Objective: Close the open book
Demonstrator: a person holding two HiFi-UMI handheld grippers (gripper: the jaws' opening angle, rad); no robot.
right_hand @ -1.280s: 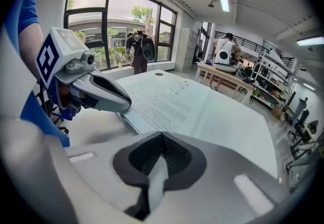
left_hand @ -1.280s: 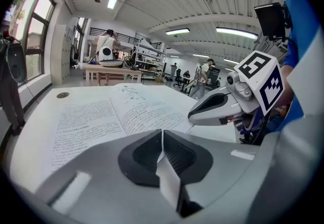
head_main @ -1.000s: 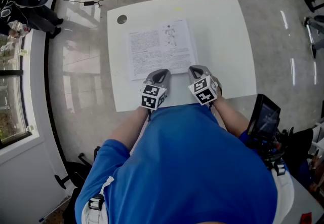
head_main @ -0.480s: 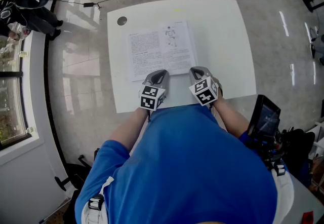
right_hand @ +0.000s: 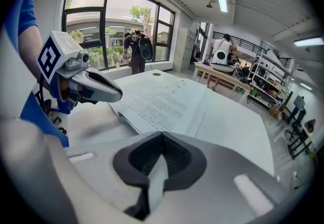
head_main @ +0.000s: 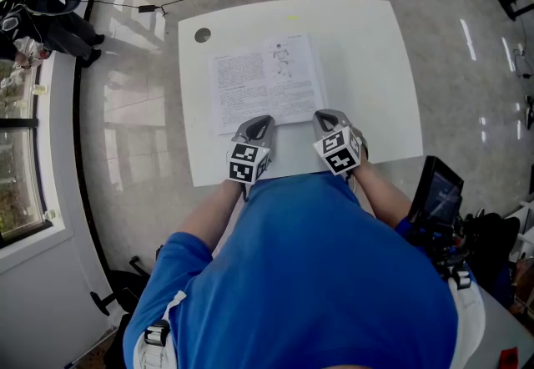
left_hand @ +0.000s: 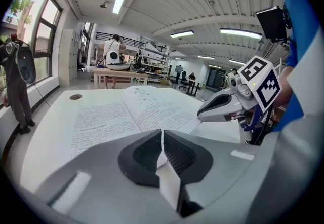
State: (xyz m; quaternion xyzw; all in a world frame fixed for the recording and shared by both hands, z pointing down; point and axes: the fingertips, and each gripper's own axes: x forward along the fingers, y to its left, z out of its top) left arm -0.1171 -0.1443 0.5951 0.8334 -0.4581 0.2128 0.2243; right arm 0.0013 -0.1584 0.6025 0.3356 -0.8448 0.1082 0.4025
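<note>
I see the open book (head_main: 265, 82) lying flat on the white table (head_main: 375, 67), pages up. There is text on the left page and a small figure at the top of the right one. My left gripper (head_main: 259, 123) sits at the near edge of the left page, its jaws pressed together with nothing between them. The right gripper (head_main: 326, 118) sits at the book's near right corner, its jaws likewise together and empty. Whether either tip touches the paper I cannot tell. A round cable hole (head_main: 203, 35) marks the table's far left corner.
</note>
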